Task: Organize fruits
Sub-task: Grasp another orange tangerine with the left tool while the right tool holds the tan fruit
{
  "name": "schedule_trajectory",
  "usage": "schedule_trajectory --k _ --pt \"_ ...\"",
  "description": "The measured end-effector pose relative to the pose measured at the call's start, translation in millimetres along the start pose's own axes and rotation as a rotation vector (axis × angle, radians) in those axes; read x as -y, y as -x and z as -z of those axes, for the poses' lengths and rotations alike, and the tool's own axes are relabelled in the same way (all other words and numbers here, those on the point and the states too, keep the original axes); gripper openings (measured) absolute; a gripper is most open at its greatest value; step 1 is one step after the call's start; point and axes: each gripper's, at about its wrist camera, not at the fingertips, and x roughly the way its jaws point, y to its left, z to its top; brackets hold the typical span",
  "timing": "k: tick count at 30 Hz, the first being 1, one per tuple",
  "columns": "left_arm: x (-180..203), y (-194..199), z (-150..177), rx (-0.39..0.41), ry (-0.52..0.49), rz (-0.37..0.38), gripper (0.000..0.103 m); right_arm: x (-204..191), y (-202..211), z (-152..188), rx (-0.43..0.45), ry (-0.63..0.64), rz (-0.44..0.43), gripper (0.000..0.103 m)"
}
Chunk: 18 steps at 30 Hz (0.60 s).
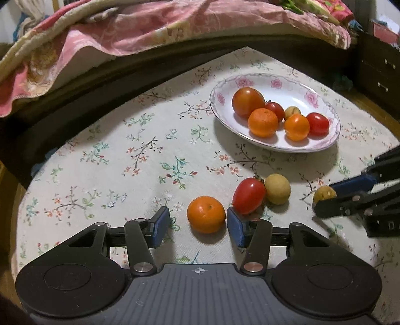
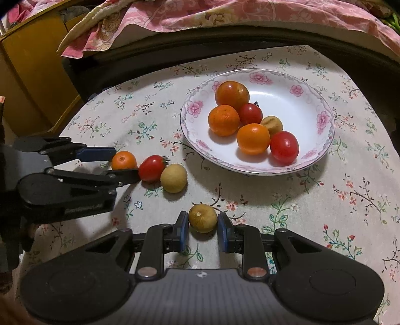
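A white plate with pink flowers (image 1: 295, 93) (image 2: 287, 100) holds several fruits: tomatoes, oranges and a brown one. On the floral cloth in front lie a small orange (image 1: 206, 214) (image 2: 122, 157), a red tomato (image 1: 248, 196) (image 2: 151, 168) and a yellow-brown fruit (image 1: 277, 189) (image 2: 173, 178). My left gripper (image 1: 197, 226) (image 2: 126, 163) is open, its blue pads on either side of the small orange. My right gripper (image 2: 203, 228) (image 1: 325, 198) is open around a brown round fruit (image 2: 202, 218) (image 1: 324, 192) resting on the cloth, with only slim gaps at the pads.
The round table carries a floral tablecloth (image 1: 140, 150) (image 2: 325, 212). Behind it runs a dark bed frame under a pink floral blanket (image 1: 150, 27) (image 2: 225, 15). Dark drawers (image 1: 380, 67) stand at the right, a yellow cabinet (image 2: 30, 62) at the left.
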Motion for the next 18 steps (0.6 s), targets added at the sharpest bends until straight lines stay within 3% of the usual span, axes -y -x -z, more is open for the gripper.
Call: schedule_trajectory --k 2,7,18 --pt "0 -1 -1 0.000 0.012 0.004 0.058 0 1 0 0.000 -0.001 0.001 0.029" --pt "6 -1 -3 -0.001 0.020 0.014 0.041 0 2 0 0.001 -0.001 0.001 0.029" --pt "19 23 8 -0.039 -0.004 0.057 0.040 -4 12 3 0.008 0.030 -0.021 0.029"
